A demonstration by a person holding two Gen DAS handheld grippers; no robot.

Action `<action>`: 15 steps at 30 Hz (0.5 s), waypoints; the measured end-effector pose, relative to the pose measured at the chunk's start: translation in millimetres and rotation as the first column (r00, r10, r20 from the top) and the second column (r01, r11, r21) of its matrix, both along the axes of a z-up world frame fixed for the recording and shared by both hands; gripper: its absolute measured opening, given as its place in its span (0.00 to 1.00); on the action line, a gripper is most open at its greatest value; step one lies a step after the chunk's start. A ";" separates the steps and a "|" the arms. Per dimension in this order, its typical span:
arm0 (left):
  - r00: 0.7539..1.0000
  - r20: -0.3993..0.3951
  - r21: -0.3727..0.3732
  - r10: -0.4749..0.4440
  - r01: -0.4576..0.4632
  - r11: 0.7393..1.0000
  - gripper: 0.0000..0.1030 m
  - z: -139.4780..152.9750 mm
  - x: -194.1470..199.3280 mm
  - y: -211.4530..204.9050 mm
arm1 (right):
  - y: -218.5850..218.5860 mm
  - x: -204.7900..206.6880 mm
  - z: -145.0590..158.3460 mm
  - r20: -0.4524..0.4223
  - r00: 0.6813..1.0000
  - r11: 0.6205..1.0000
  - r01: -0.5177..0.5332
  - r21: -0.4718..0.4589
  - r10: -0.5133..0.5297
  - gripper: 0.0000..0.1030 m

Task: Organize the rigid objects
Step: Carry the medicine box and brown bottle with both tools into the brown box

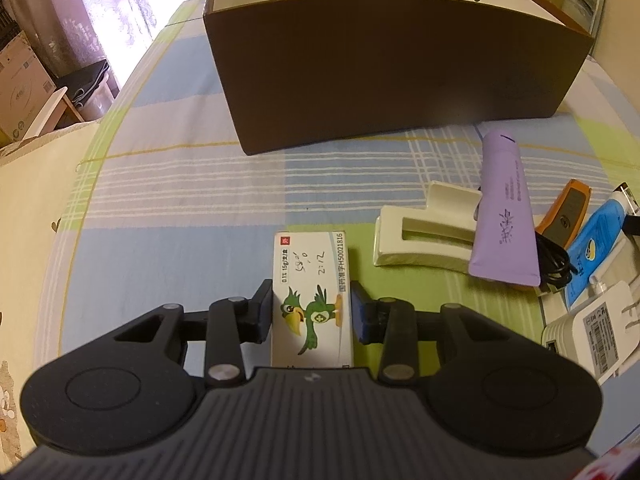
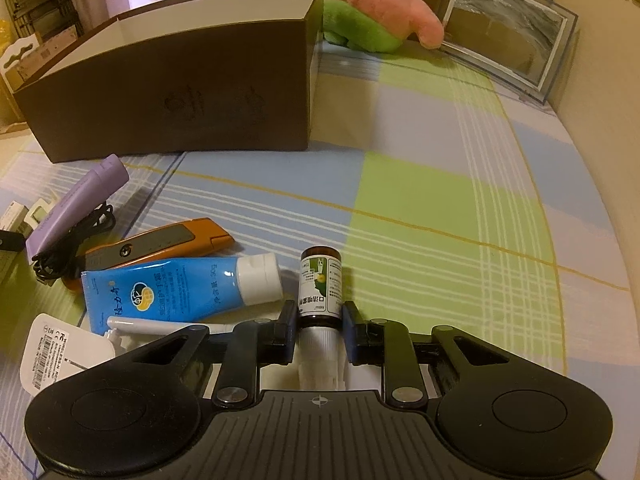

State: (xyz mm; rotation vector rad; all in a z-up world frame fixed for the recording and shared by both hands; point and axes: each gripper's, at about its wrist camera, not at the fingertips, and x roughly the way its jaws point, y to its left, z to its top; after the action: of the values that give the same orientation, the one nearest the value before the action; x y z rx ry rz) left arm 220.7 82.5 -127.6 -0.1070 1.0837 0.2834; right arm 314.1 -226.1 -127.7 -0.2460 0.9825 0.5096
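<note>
My left gripper [image 1: 312, 312] is shut on a white medicine box [image 1: 310, 276] printed with a green parrot, its pads pressed on both long sides. My right gripper [image 2: 319, 322] is shut on a small brown spray bottle [image 2: 320, 286] with a green-and-white label, gripped near its white cap end. A big brown open box [image 1: 384, 64] [image 2: 172, 96] with a white inside stands beyond both on the checked cloth. Between the grippers lie a purple tube [image 1: 505, 208] [image 2: 76, 200], a blue tube [image 2: 176, 286] [image 1: 592, 248] and an orange-grey device [image 2: 160, 242] [image 1: 564, 212].
A cream hair claw [image 1: 424, 236], a black cable [image 2: 68, 240] and a white charger [image 1: 596, 320] [image 2: 52, 348] lie in the pile. A pink-and-green plush toy [image 2: 372, 4] and a framed picture [image 2: 508, 28] stand at the back right. The bed edge runs along the left.
</note>
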 end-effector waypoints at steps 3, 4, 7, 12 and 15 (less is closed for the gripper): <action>1.000 0.000 0.006 0.000 0.000 1.000 0.33 0.8 -1.3 -1.5 | -1.7 -1.0 1.7 -0.004 1.000 1.000 0.011 0.000 -0.011 0.19; 1.000 -0.001 0.007 0.002 -0.002 1.000 0.33 1.2 -1.8 -1.7 | -2.4 -1.6 2.5 -0.003 1.000 1.000 0.013 0.002 -0.013 0.19; 1.000 0.004 0.006 0.008 -0.008 1.000 0.33 3.7 -3.9 -1.3 | -4.2 -3.5 6.0 0.001 1.000 1.000 0.021 0.009 -0.021 0.19; 1.000 0.022 0.007 0.020 -0.020 1.000 0.33 11.3 -9.1 -0.5 | -5.2 -6.1 15.6 0.012 1.000 0.999 0.026 0.026 -0.026 0.19; 0.999 0.033 0.008 0.027 -0.027 1.000 0.33 18.0 -12.7 0.1 | -4.5 -7.9 23.0 0.019 0.999 0.999 0.027 0.043 -0.028 0.19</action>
State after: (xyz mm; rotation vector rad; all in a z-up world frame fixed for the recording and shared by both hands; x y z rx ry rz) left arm 208.0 82.6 -109.6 -0.1182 1.0494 0.3094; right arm 306.2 -230.6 -104.7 -0.1988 0.9540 0.5015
